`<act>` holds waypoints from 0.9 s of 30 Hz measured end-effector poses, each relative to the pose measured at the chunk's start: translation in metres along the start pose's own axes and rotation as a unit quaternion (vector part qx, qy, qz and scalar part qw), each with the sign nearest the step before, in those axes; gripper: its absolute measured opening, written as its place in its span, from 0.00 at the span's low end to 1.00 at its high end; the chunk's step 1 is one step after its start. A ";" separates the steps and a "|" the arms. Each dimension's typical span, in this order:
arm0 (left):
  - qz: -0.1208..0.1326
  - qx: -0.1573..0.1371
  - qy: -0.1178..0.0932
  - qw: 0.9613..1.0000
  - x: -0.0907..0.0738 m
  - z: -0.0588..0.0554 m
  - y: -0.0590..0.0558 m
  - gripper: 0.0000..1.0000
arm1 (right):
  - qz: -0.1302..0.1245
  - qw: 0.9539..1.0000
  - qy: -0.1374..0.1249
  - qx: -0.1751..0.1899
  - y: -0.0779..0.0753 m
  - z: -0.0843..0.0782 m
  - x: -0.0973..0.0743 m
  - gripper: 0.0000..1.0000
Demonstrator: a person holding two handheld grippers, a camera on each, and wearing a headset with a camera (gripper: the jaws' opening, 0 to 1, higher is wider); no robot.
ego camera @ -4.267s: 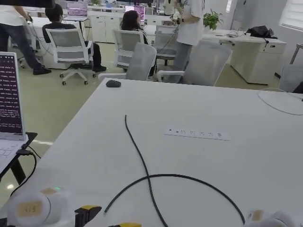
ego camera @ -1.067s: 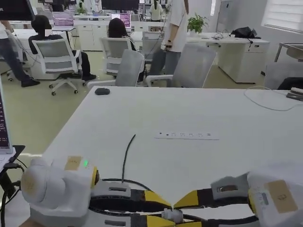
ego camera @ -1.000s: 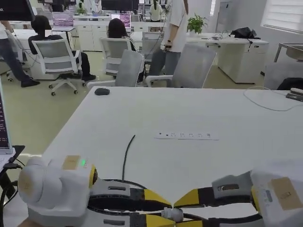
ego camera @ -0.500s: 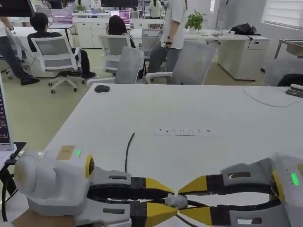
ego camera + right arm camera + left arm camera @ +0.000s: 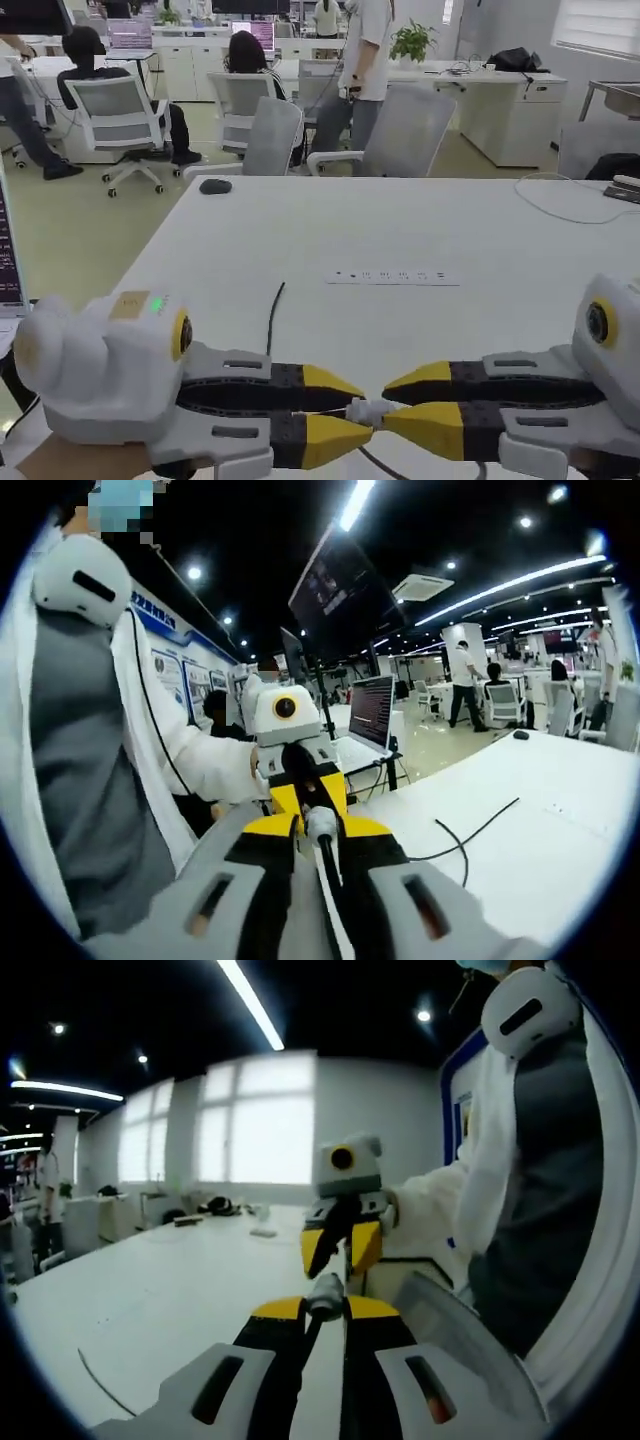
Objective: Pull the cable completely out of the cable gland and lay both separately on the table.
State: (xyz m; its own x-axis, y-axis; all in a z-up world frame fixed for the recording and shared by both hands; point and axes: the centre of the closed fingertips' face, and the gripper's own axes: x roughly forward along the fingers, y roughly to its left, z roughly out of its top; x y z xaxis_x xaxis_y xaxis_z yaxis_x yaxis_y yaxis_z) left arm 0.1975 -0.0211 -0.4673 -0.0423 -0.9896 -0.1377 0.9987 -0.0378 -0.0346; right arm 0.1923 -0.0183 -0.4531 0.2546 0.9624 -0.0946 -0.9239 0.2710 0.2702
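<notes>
Brought together since the earliest frame, when the cable (image 5: 271,322) lay looped on the tabletop (image 5: 480,230), the left gripper (image 5: 352,411) and right gripper (image 5: 397,407) meet tip to tip, both pairs of jaws closed on the gland (image 5: 366,410). The cable is judged not yet pulled out; extraction and laying down remain.

At the bottom centre of the frame, the left gripper (image 5: 356,410) and right gripper (image 5: 389,405) meet tip to tip, both clamped on the white cable gland (image 5: 366,410), above the white table (image 5: 500,230), with the black cable (image 5: 270,318) at lower left.
</notes>
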 end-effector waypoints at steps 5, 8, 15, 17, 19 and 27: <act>0.003 0.042 0.018 0.999 0.002 -0.001 -0.004 0.15 | 0.001 0.999 0.008 0.035 -0.006 -0.008 0.000 0.11; 0.009 0.054 0.021 0.998 0.002 0.000 -0.002 0.15 | 0.005 0.999 0.022 0.029 -0.005 -0.012 0.000 0.12; 0.012 0.081 0.013 0.997 0.000 0.010 -0.001 0.15 | 0.019 0.998 -0.004 0.053 -0.001 -0.005 0.002 0.12; 0.013 0.085 0.017 0.996 0.000 0.009 -0.001 0.15 | 0.018 0.998 0.000 0.057 -0.002 -0.006 0.005 0.11; 0.016 0.086 0.022 0.996 0.000 0.007 0.000 0.15 | 0.016 0.998 0.003 0.062 -0.004 -0.008 0.005 0.11; 0.020 0.098 0.014 0.995 0.001 0.011 0.001 0.15 | 0.020 0.998 -0.003 0.066 -0.003 -0.005 0.000 0.11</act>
State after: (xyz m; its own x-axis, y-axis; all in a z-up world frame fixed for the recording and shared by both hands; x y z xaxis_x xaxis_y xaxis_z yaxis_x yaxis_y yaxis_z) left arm 0.1987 -0.0233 -0.4570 -0.0011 -0.9867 -0.1625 0.9861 -0.0281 0.1641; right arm 0.1936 -0.0190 -0.4583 0.2201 0.9725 -0.0762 -0.8878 0.2321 0.3974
